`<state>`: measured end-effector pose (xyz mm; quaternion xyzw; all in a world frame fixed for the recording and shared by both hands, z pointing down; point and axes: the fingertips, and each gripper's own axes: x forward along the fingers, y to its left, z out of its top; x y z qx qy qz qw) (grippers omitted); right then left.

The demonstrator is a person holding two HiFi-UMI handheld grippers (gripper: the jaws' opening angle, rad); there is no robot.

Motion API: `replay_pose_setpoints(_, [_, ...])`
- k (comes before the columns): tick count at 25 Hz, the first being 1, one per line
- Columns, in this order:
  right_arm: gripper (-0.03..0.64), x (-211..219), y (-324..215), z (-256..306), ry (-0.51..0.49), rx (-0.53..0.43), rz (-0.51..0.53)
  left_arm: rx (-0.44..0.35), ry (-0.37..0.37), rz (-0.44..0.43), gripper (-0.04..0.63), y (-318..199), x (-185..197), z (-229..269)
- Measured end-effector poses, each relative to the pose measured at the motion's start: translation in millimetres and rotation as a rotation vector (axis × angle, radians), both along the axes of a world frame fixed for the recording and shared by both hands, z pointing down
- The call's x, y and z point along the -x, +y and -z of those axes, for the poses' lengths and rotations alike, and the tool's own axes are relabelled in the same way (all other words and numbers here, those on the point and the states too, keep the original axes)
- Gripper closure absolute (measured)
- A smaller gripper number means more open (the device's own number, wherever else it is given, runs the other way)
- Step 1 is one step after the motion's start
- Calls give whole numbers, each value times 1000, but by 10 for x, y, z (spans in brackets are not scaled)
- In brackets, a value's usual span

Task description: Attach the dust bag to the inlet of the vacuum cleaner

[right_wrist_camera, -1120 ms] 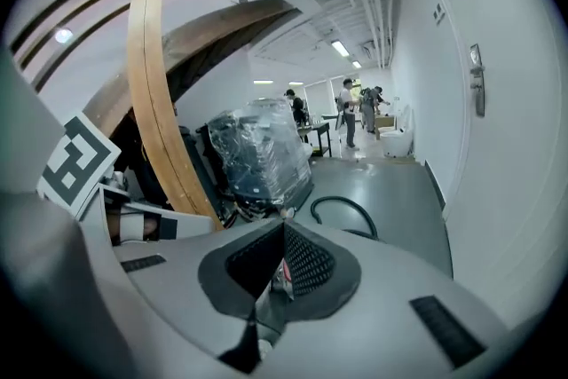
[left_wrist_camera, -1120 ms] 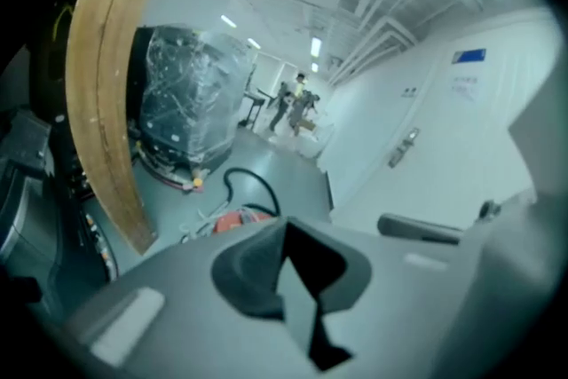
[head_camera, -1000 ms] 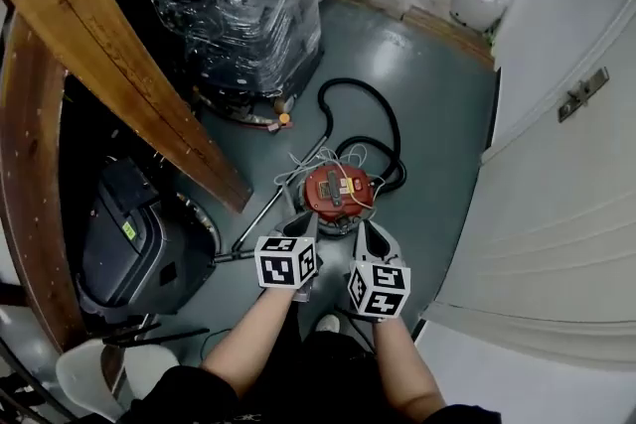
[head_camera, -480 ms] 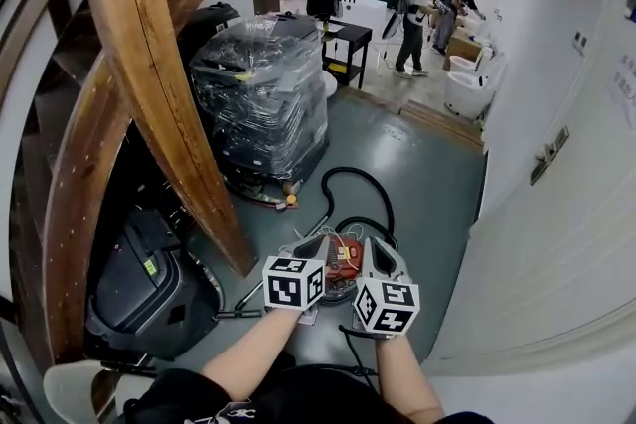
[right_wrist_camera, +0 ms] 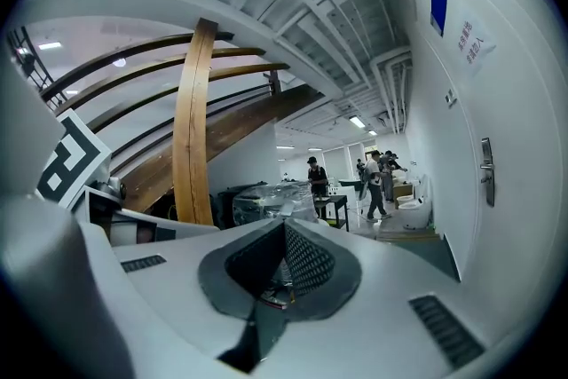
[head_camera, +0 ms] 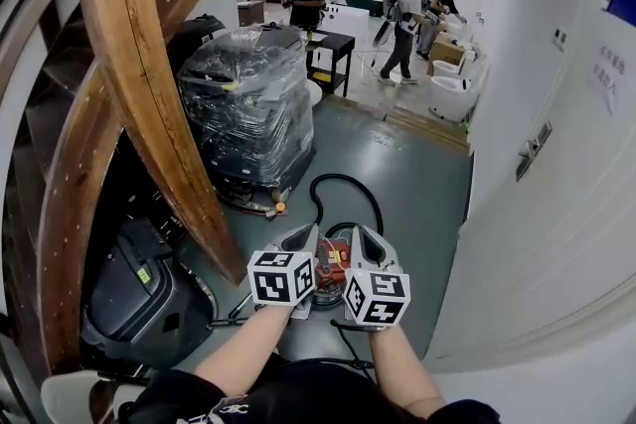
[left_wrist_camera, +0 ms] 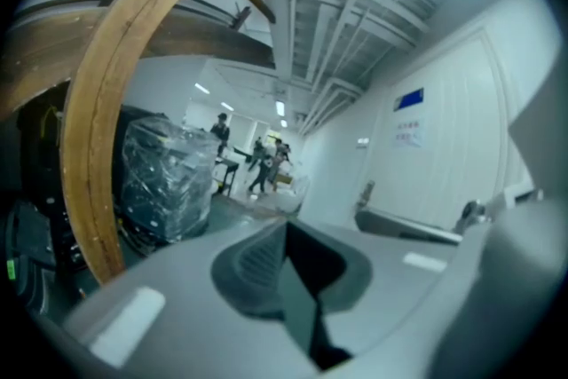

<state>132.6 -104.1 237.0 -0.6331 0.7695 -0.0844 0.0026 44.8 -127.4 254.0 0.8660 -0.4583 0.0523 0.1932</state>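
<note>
Red vacuum cleaner sits on the floor below and just beyond my left gripper and right gripper, both pinched shut on nothing. No dust bag shows anywhere; reaching down blind, I could snag the hose beyond them

Before you, the round red vacuum cleaner sits on the grey floor, with its black hose and the plastic-wrapped stack behind it.

Head view downward, gripper views forward, sharing wrapped pallet
</note>
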Motion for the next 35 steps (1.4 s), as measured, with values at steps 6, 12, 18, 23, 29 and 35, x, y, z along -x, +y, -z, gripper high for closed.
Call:
replay_pose_setpoints(6, [620, -23, 42, -34, 12, 4, 21, -93, -103, 25, 598, -31, -82, 46])
replay_pose_setpoints(12, [620, -154, 58, -83, 5, 16, 13, -122, -123, 15, 598, -27, -239, 64])
replay_pose_setpoints(18, [619, -260, 48, -154, 0, 31, 5, -130, -109, 20, 598, -37, -318, 36])
replay_pose_setpoints(23, [620, -296, 7, -227, 5, 49, 6, -148, -95, 20, 598, -63, -363, 33])
replay_pose_setpoints(29, [620, -365, -26, -276, 7, 62, 8, -165, -84, 44, 598, -102, -371, 2])
replay_pose_setpoints(35, [620, -361, -40, -349, 19, 73, 14, -190, -95, 29, 598, -104, -399, -68])
